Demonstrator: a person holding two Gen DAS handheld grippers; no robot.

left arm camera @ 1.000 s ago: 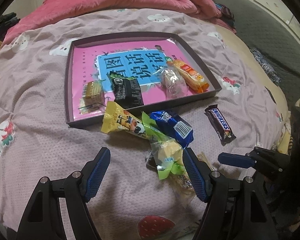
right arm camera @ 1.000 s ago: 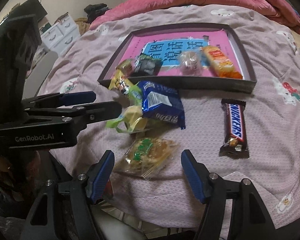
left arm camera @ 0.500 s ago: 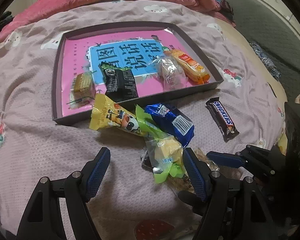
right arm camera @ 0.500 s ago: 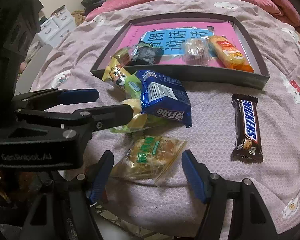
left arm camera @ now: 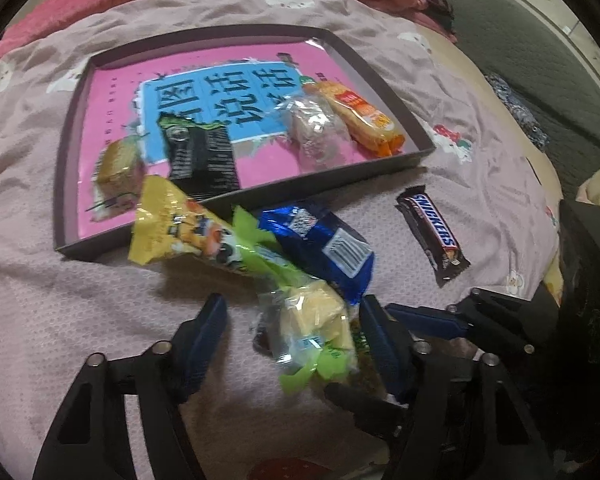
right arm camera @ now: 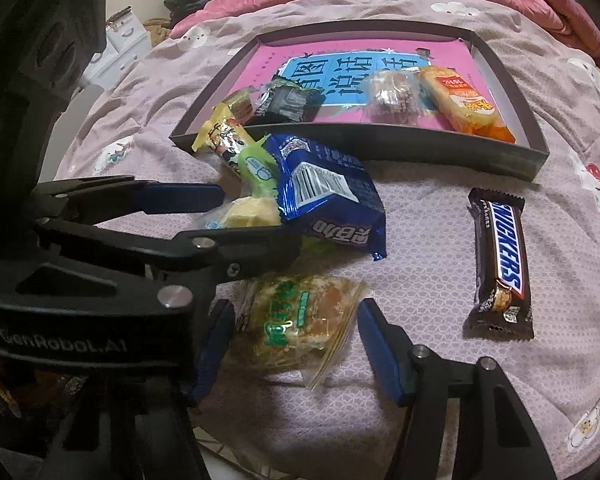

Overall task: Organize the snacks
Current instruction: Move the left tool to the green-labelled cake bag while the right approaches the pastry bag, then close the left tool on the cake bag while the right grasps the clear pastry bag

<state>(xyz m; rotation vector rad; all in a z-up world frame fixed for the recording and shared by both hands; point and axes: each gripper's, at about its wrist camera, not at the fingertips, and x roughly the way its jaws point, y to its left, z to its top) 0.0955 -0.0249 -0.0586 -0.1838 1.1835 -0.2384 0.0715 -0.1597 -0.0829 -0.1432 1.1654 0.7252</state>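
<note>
**Two claws closing on the last loose snacks**

Our left gripper [left arm camera: 292, 320] has just been closing, and its jaws now stand about half open around the green-wrapped yellow cake [left arm camera: 312, 320]; its right pad seems to brush the wrapper, the left one stands clear, so we would not call it a grip yet. Our right gripper [right arm camera: 296, 336] has likewise been narrowing around the clear bag of nut brittle [right arm camera: 300, 320], with a gap showing on both sides of the bag. We take each claw to straddle its own packet so both can be lifted together.

Beyond the claws the blue biscuit pack [right arm camera: 332, 200] lies over one end of the cake, and the yellow tube snack [left arm camera: 180, 224] leans on the near wall of the tray [left arm camera: 340, 172]. The Snickers bar [right arm camera: 500, 264] sits apart on the pink bedspread [left arm camera: 60, 312]. Four snacks already lie inside the tray, presumably the goal for the rest.

Something dark lies under the cake in the left view; we cannot tell what it is. The left gripper's body blocks part of the cake in the right view, and the left view is blurred.
</note>
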